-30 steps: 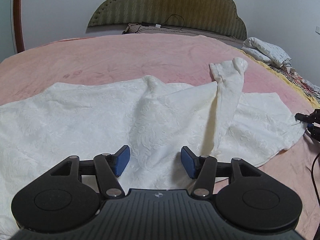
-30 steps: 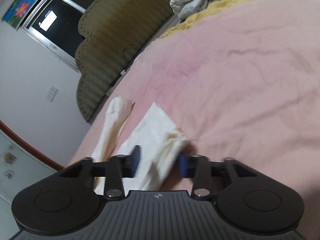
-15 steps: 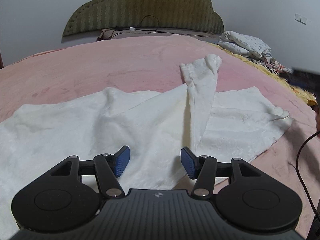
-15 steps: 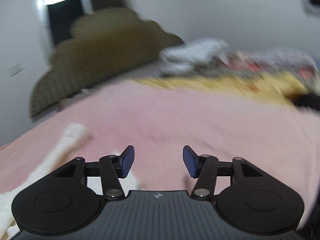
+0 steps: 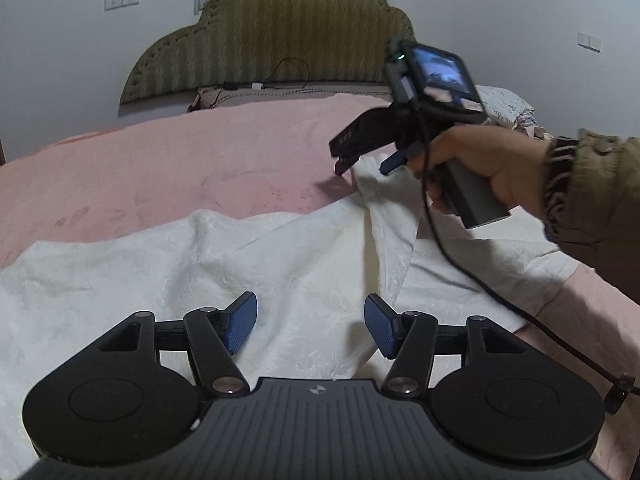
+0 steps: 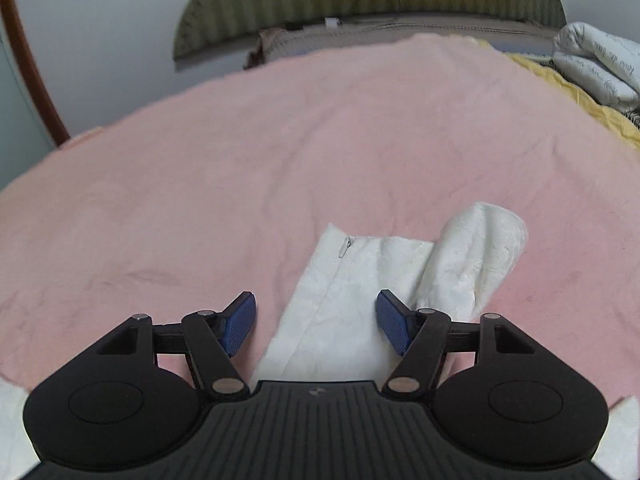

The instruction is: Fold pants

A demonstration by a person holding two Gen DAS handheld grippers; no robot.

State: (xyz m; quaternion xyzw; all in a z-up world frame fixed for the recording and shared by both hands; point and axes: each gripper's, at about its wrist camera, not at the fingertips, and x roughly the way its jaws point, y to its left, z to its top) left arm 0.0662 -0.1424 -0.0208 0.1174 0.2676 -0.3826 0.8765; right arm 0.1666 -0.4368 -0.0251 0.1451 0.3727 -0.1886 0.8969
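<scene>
Both grippers, the left gripper (image 5: 310,326) and the right gripper (image 6: 316,322), are black with blue ribbed pads (image 5: 240,322), silver screws (image 5: 224,384) and a trailing black cable (image 5: 480,280); an olive sleeve (image 5: 600,204) covers the bare-skinned right hand (image 5: 484,168).

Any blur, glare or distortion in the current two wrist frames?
Left wrist view: sharp, strong fisheye bowing of the pink bedspread, black vignette corners, white pants near blown-out. Right wrist view: slightly soft, same bowing, no glare; the pants show beyond the right gripper.

- Your pants (image 5: 304,256) are white – with a faint embossed pattern.
- The blanket (image 6: 280,152) is pink.
- The headboard (image 5: 280,40) is olive, striped.
- Your gripper pads (image 6: 394,326) are blue.
</scene>
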